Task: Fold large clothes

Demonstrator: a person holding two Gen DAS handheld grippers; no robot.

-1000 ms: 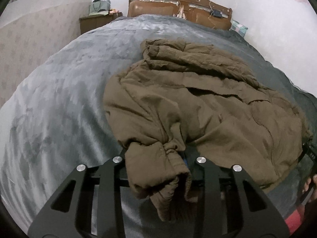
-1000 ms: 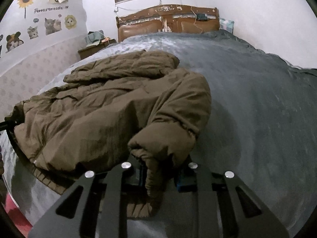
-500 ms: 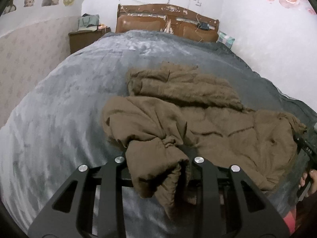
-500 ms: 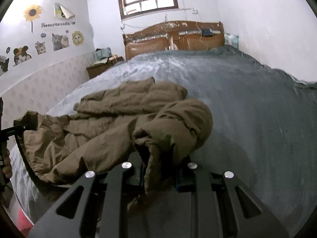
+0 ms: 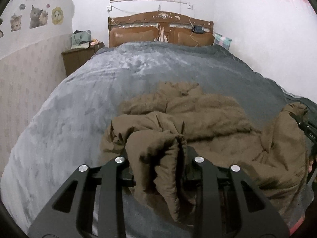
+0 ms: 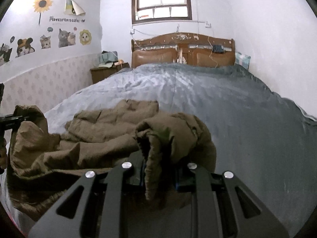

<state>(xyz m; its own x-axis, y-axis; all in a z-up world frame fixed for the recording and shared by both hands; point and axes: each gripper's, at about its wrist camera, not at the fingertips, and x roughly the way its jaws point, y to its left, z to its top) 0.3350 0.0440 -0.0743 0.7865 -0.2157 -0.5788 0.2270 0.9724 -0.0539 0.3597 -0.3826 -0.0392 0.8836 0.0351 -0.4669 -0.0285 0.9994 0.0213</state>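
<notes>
A large olive-brown padded jacket (image 5: 208, 119) lies crumpled across the lower half of both frames, its bulk bunched in soft folds toward the centre, one cuffed sleeve end (image 5: 158, 154) raised at bottom centre of the left view, the other (image 6: 170, 138) at bottom centre of the right view.

- A home bedroom: a wide bed under a grey plush blanket (image 6: 227, 107), with a carved brown wooden headboard (image 6: 183, 48).
- A brown wooden nightstand (image 5: 79, 58) beside it.
- Cartoon cat and sunflower wall stickers (image 6: 65, 36); a wood-framed window (image 6: 161, 0).
</notes>
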